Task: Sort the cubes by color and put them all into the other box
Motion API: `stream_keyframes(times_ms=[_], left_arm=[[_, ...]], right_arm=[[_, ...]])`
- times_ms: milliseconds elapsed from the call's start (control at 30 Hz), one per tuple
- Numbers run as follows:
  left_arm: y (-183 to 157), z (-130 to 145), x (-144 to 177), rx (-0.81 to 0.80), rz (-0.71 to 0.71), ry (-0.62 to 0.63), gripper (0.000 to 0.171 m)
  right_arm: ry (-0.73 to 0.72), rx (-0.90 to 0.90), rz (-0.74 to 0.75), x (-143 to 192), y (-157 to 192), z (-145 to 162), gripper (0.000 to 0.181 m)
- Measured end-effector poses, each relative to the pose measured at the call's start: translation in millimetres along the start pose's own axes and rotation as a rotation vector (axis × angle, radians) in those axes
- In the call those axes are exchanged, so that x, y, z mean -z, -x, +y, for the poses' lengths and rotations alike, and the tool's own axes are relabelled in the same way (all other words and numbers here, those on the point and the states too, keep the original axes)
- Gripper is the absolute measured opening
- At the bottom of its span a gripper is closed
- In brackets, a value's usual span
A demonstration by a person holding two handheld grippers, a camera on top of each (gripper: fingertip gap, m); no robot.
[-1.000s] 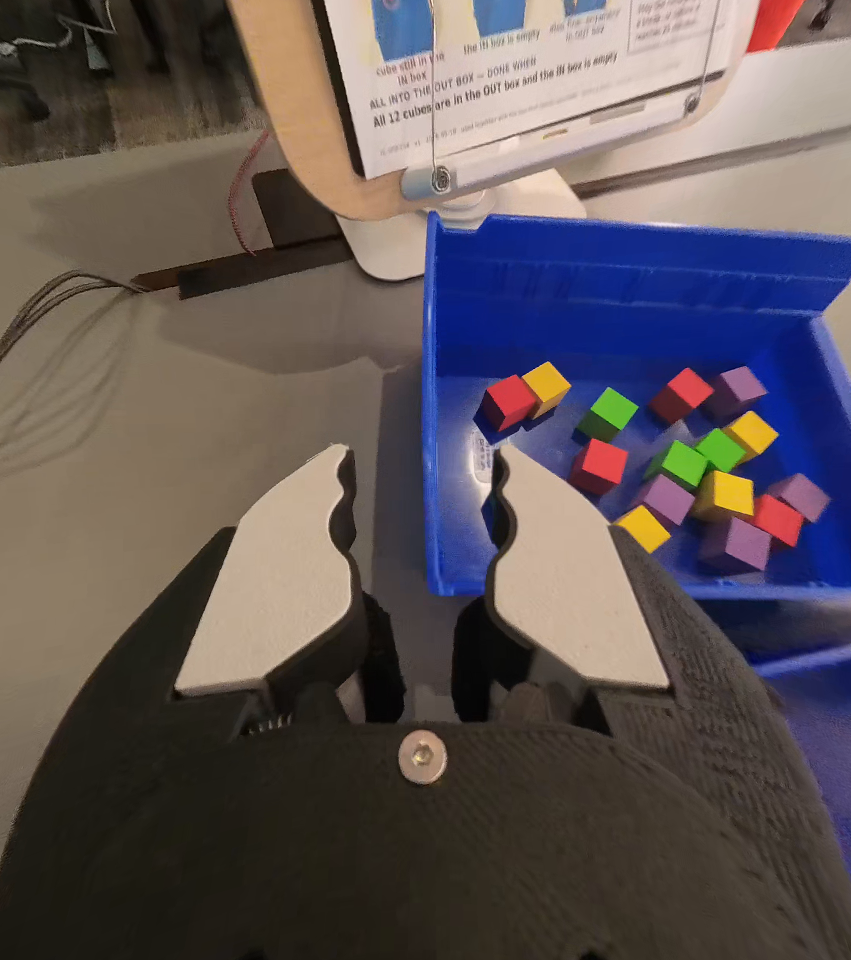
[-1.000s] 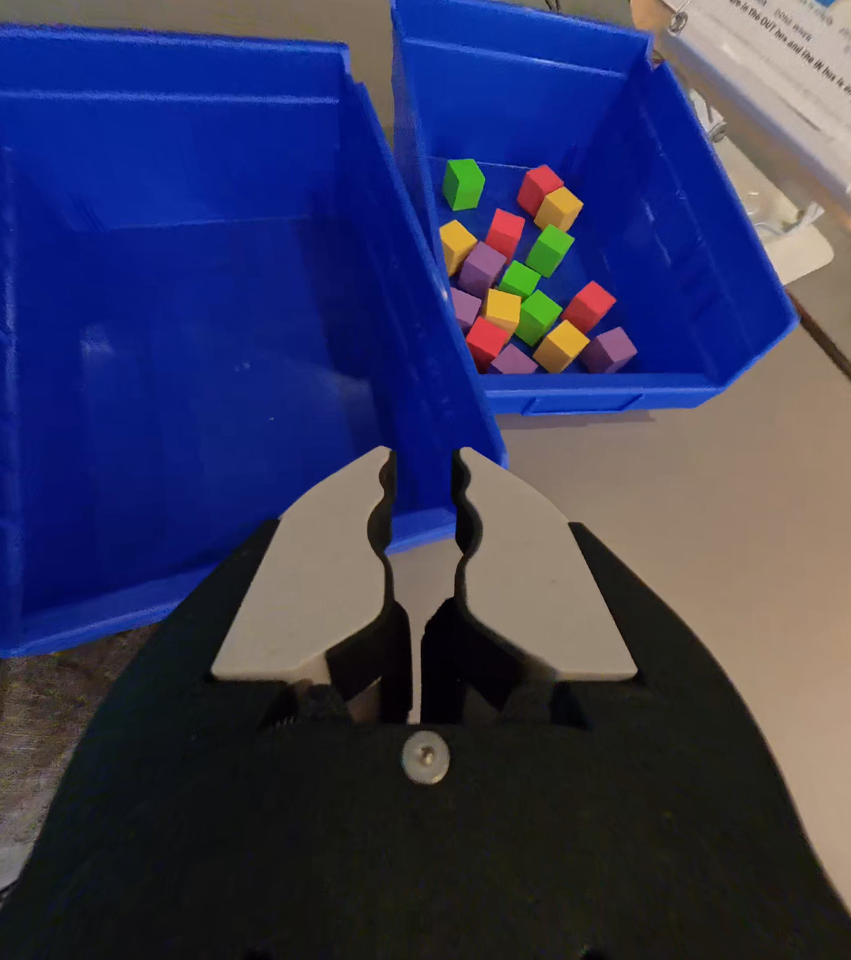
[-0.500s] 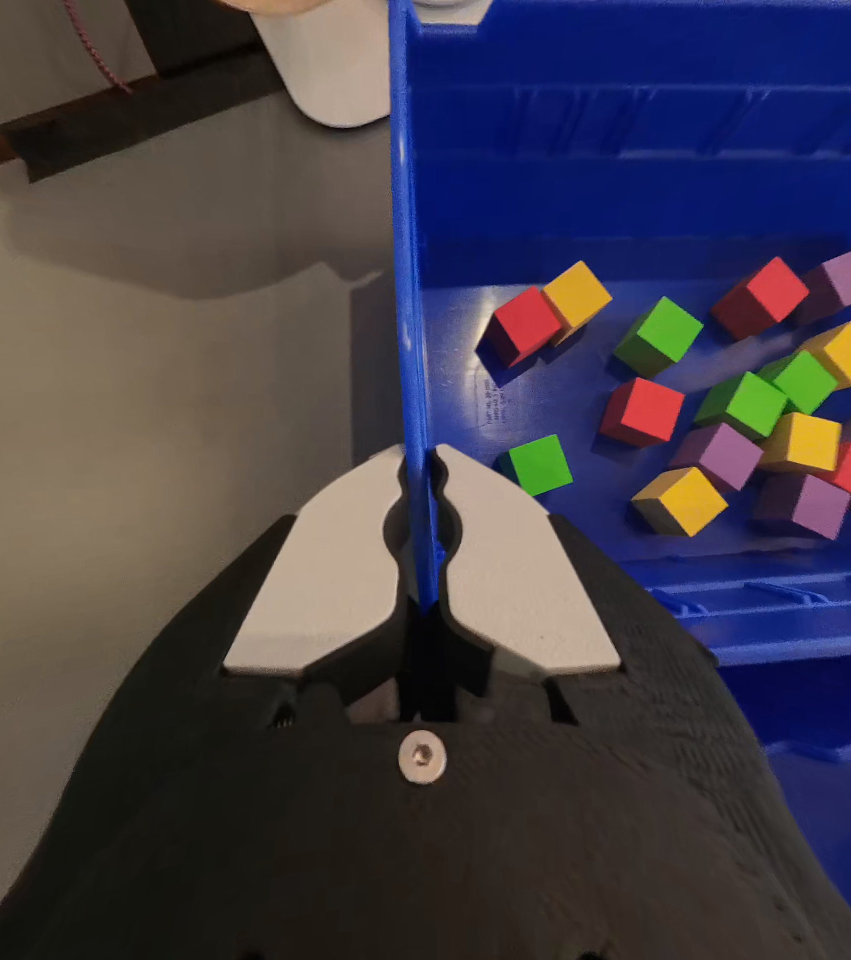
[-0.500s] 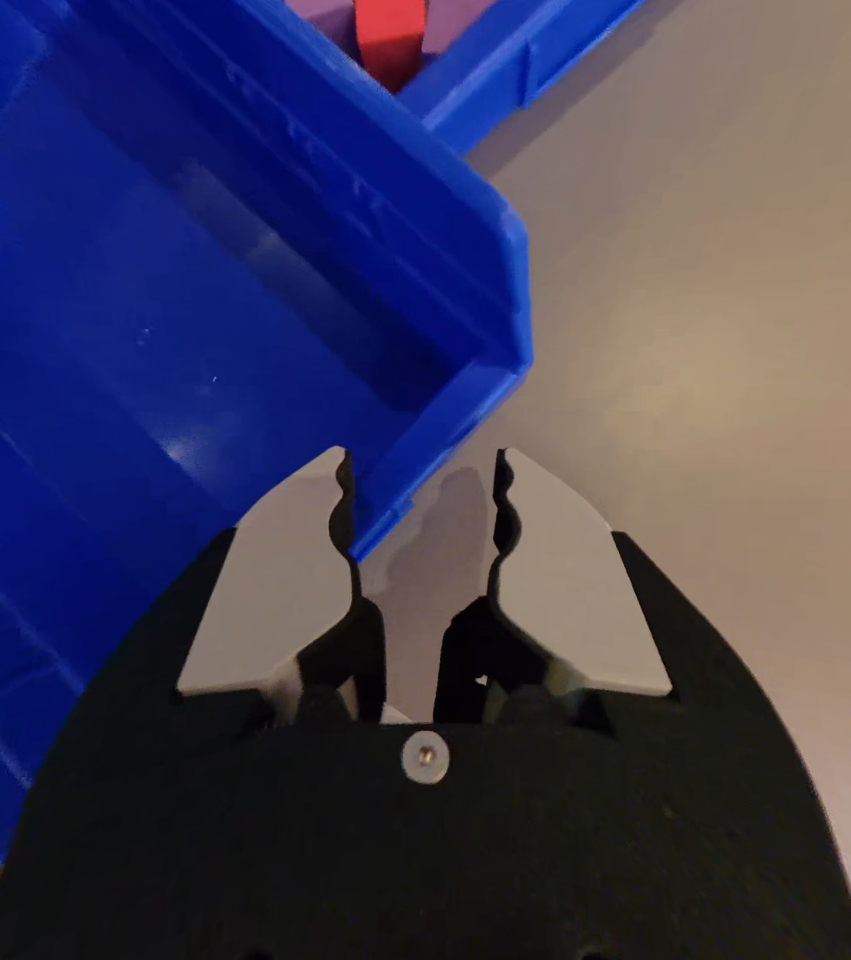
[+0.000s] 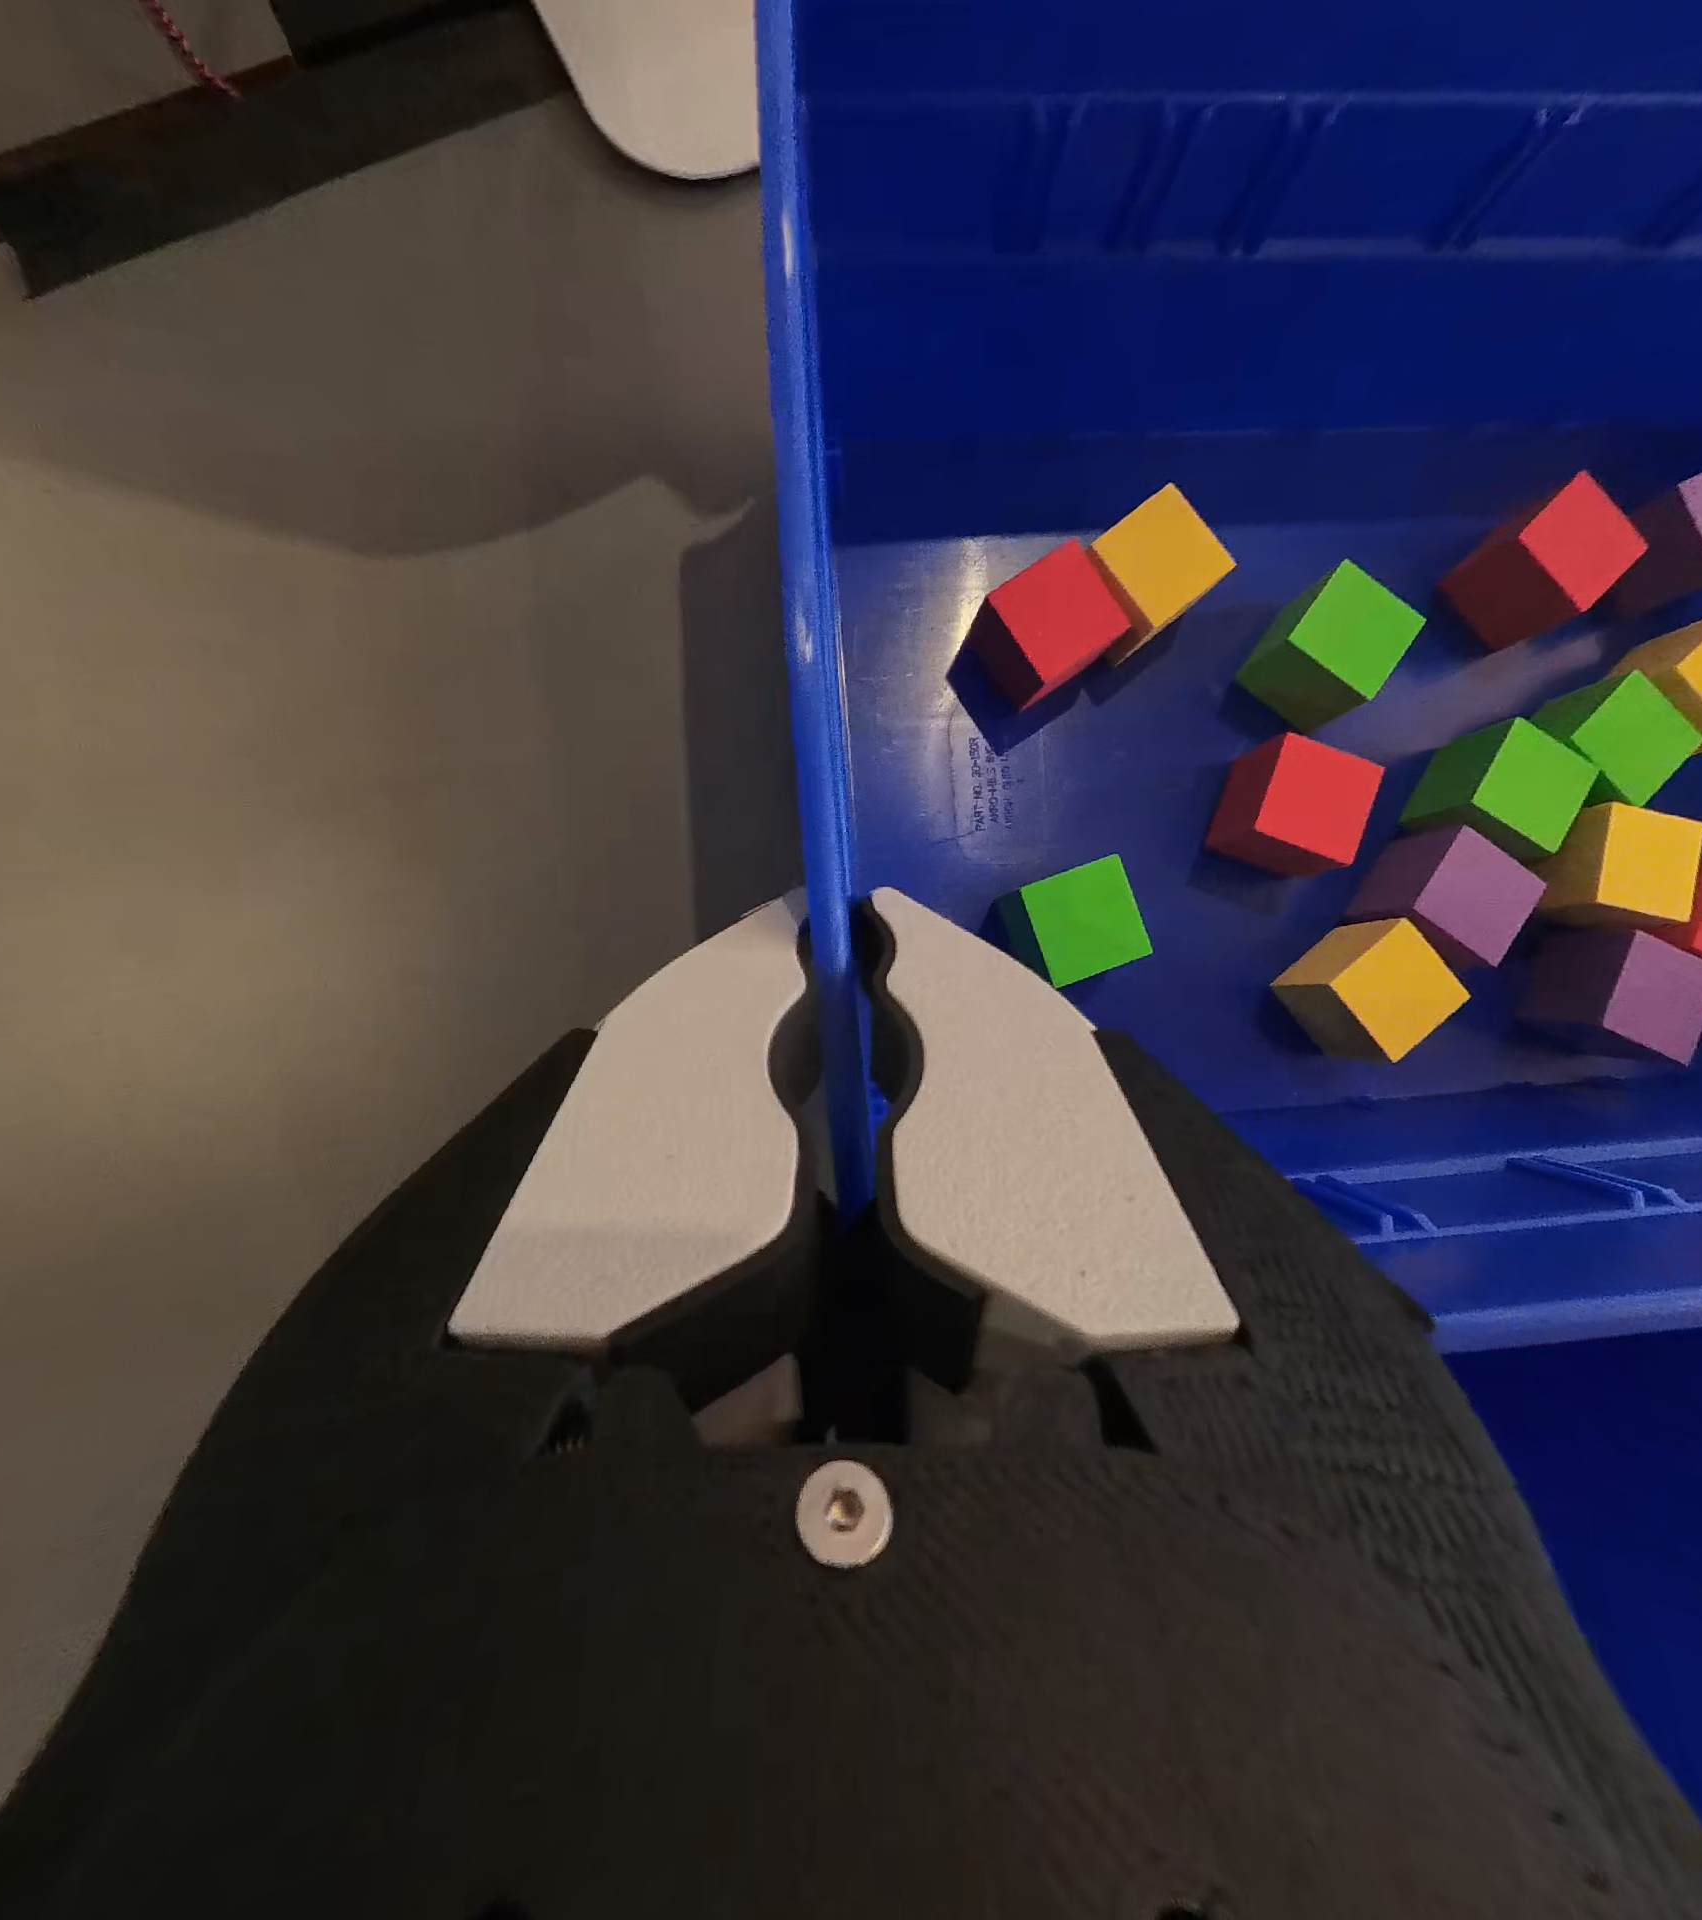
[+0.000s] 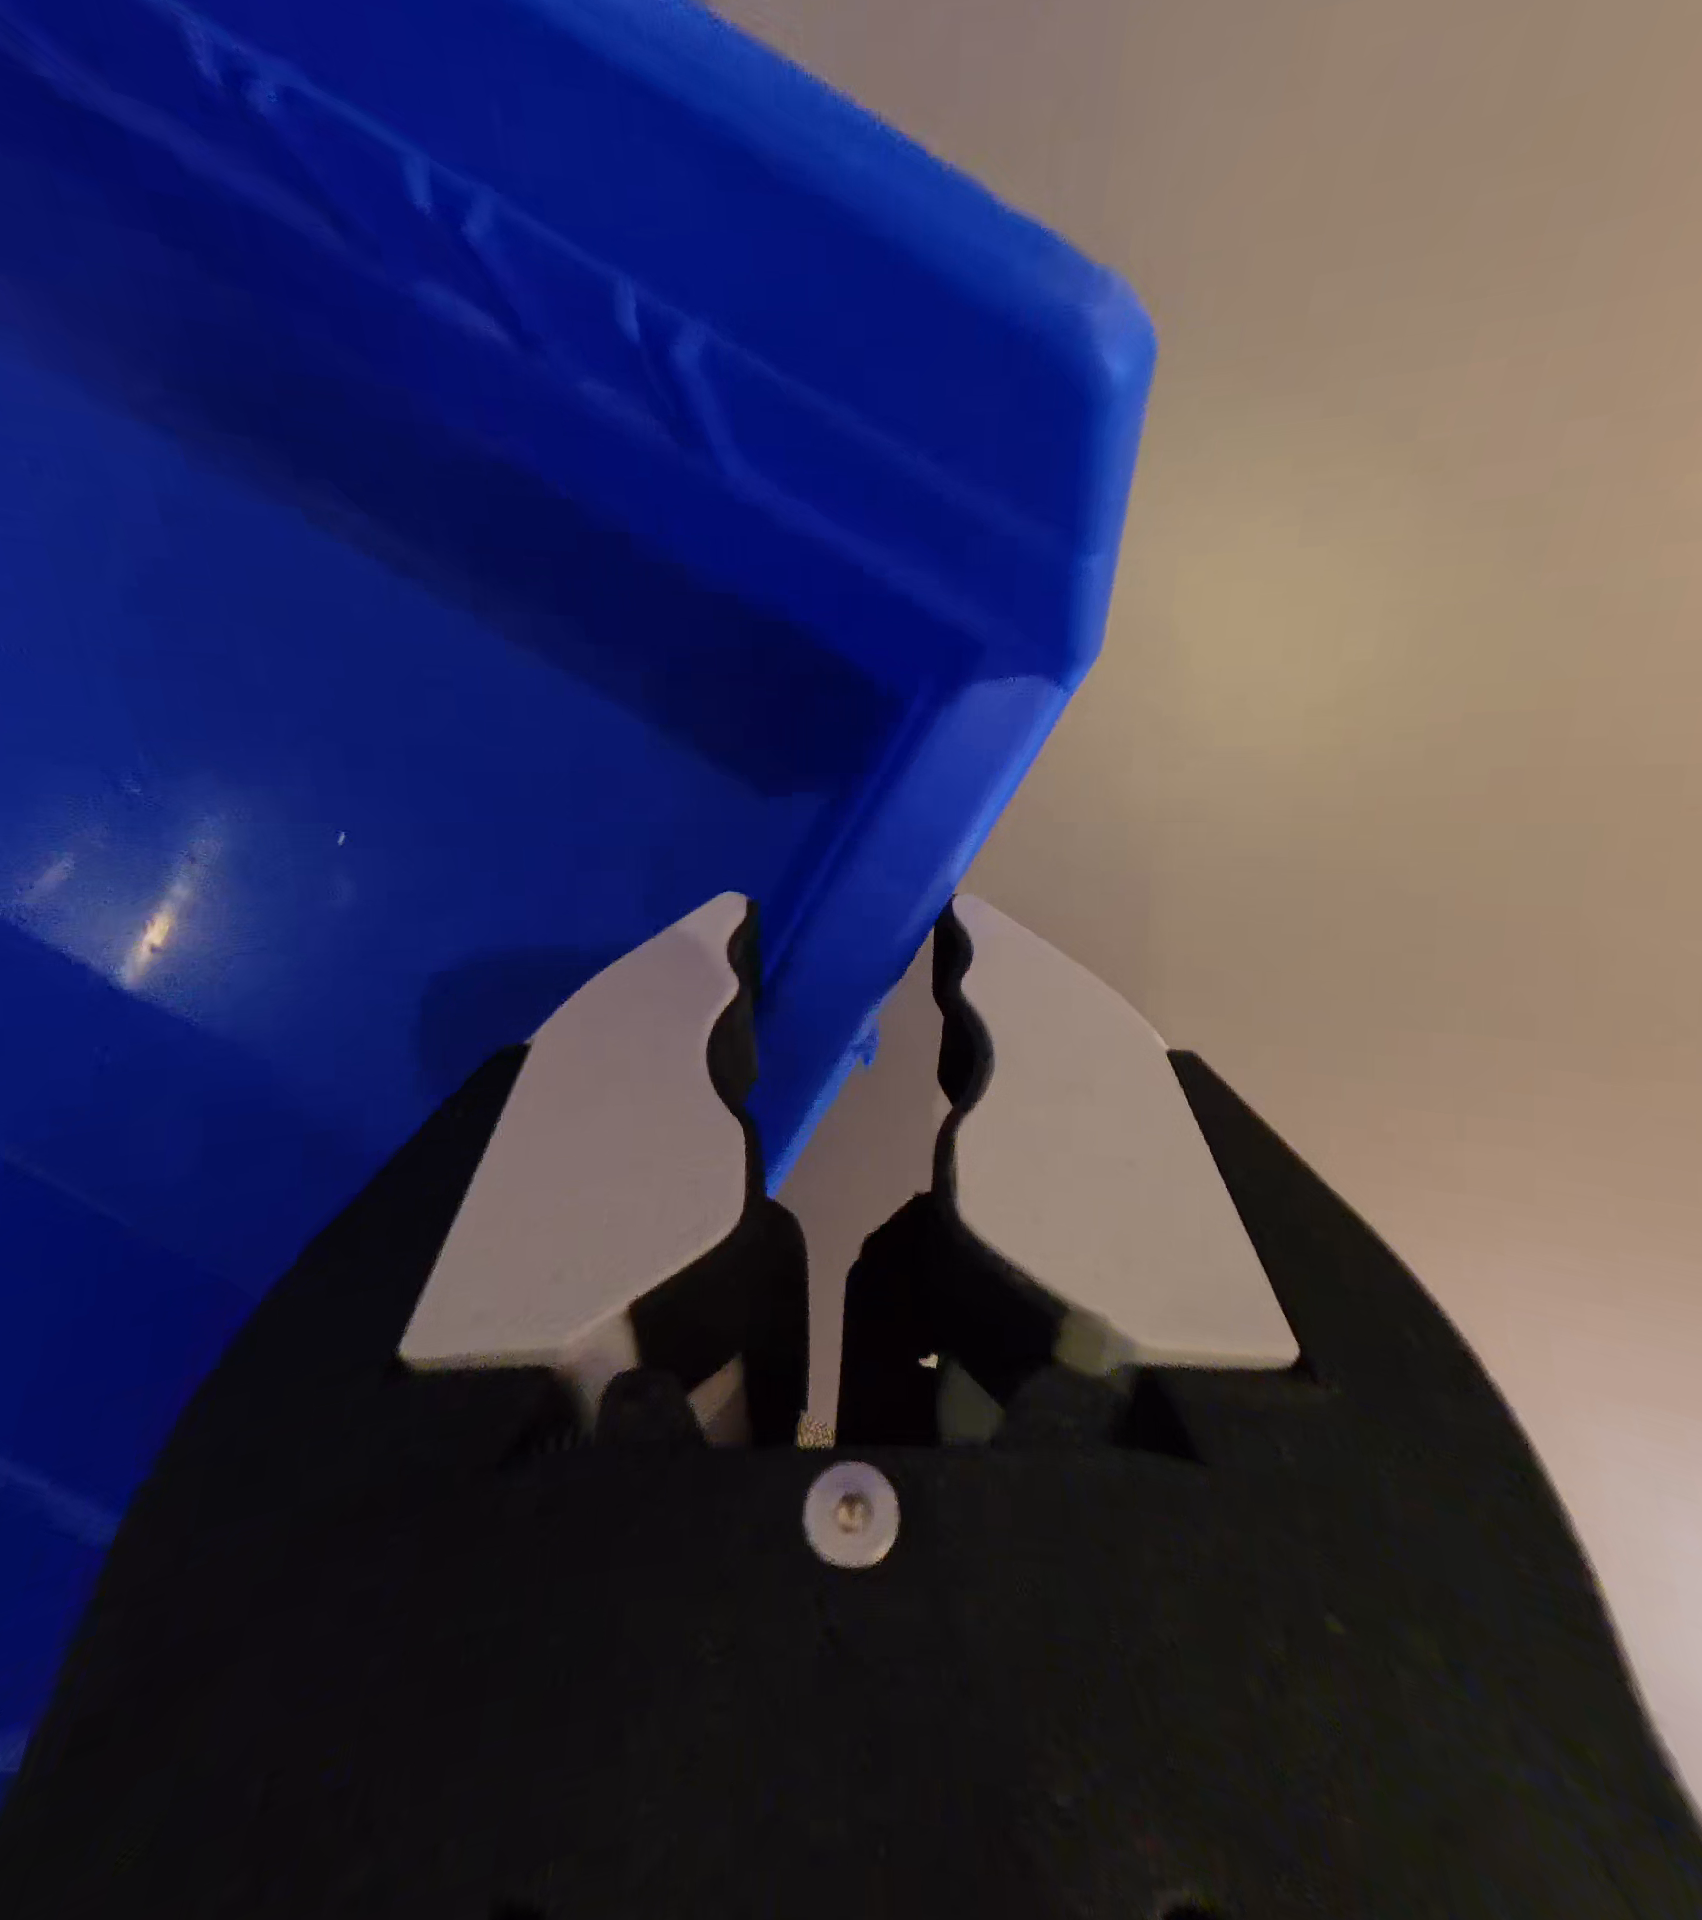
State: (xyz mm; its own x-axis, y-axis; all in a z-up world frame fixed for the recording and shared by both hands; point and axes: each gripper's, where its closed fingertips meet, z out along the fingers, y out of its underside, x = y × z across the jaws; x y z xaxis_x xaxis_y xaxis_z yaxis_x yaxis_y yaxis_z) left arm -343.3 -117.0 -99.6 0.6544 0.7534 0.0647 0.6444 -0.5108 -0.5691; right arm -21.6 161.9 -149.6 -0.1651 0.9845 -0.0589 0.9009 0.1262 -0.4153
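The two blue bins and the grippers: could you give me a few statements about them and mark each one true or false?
1. The left gripper is shut on the side wall of the blue bin with cubes. True.
2. That bin holds only red cubes. False: it holds red, yellow, green and purple cubes.
3. A single green cube lies apart from the others, close to the left gripper's fingers. True.
4. The right gripper is shut tight with nothing between its fingers. False: the front corner of the second blue bin sits between them, and a gap shows on its right side.
5. The second blue bin is full of cubes. False: no cubes show in the part visible.
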Motion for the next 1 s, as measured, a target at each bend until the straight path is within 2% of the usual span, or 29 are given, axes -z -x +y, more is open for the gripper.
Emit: stream_keyframes(times_ms=[300, 633, 1000], left_arm=[[32, 14, 12, 0.013, -0.049, 0.011, 0.006], [54, 32, 27, -0.006, -0.045, 0.024, 0.005], [65, 38, 31, -0.13, -0.009, 0.049, 0.006]], right_arm=[[0.026, -0.098, 0.074, 14, -58, 24, 0.025], [0.043, -0.226, 0.118, 22, -117, 33, 0.021], [0.044, -0.392, 0.181, 28, -181, 38, 0.02]])
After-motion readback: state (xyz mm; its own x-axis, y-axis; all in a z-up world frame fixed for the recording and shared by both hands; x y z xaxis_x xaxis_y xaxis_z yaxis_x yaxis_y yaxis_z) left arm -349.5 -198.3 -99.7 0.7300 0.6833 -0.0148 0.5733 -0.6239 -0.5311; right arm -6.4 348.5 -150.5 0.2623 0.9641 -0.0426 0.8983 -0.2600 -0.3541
